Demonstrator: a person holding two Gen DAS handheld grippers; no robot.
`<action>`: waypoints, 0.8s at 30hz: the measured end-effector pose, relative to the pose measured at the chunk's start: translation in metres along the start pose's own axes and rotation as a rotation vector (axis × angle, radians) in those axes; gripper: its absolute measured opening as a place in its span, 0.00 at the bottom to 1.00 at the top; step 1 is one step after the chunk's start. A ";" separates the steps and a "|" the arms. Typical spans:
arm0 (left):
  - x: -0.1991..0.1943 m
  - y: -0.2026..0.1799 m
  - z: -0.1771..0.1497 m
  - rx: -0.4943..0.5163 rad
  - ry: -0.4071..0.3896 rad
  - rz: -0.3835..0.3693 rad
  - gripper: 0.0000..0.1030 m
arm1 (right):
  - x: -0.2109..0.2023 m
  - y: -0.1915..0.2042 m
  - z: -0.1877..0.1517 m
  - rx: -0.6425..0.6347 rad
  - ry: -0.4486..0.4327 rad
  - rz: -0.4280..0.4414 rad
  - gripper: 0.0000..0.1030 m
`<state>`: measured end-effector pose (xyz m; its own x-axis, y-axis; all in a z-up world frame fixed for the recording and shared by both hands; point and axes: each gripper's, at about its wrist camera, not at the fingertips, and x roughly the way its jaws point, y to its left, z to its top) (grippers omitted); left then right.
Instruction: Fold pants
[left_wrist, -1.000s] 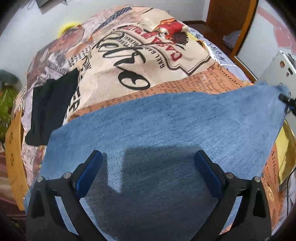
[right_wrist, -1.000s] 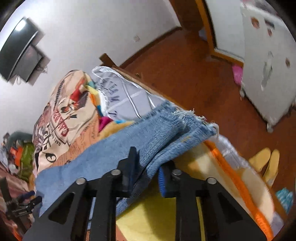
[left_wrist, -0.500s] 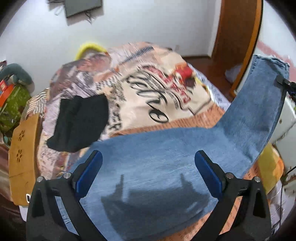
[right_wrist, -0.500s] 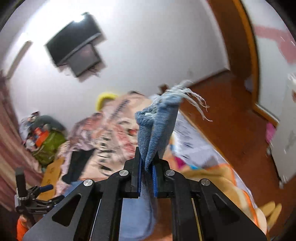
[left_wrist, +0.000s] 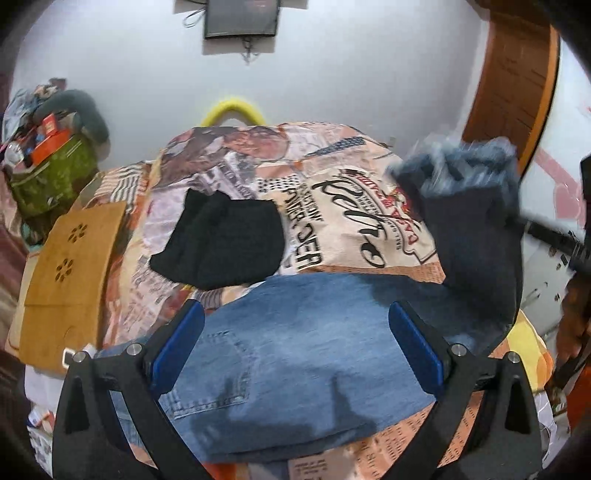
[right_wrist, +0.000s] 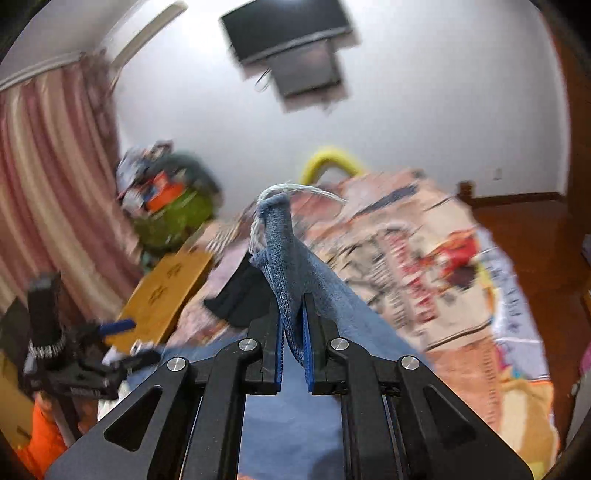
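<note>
A pair of blue denim pants (left_wrist: 295, 354) lies across the near edge of a bed covered with a beige and orange newspaper-print blanket (left_wrist: 332, 206). The seat part with a stitched back pocket rests flat on the blanket near the bed's front edge, while the leg end is lifted off the bed on the right side and looks blurred in the left wrist view.

The left gripper (left_wrist: 295, 350) hangs above the flat part of the pants with its two blue-padded fingers (left_wrist: 177, 347) spread wide apart, and nothing is between them. I cannot tell if the fingers touch the denim or only hover over it.

The right gripper (right_wrist: 293, 347) is closed on the frayed hem of the pants (right_wrist: 280, 240); the cloth is pinched between the blue pads and stands up above them, with loose white threads at the top (the rest of the leg runs down toward the bed behind the fingers).

A folded black garment (left_wrist: 221, 243) lies farther back on the blanket, toward the left side, apart from the pants. A light brown wooden board with flower-shaped cutouts (left_wrist: 66, 273) stands at the left edge of the bed. A dark flat screen (right_wrist: 291, 40) is mounted on the white wall behind the bed, and a pink striped curtain (right_wrist: 48, 192) hangs at the left.
</note>
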<state>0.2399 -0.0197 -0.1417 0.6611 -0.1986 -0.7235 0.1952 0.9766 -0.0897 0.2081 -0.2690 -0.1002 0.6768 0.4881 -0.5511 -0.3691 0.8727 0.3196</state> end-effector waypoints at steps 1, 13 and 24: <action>0.000 0.004 -0.002 -0.009 0.003 0.002 0.98 | 0.010 0.005 -0.007 -0.014 0.031 0.010 0.08; 0.013 0.022 -0.014 -0.068 0.061 0.026 0.98 | 0.079 0.042 -0.098 -0.155 0.367 0.033 0.14; 0.035 -0.008 0.003 -0.027 0.088 0.006 0.98 | 0.025 0.025 -0.069 -0.189 0.230 0.031 0.47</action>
<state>0.2638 -0.0345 -0.1646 0.5960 -0.1855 -0.7812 0.1710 0.9799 -0.1023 0.1717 -0.2342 -0.1589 0.5091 0.4855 -0.7107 -0.5141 0.8338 0.2013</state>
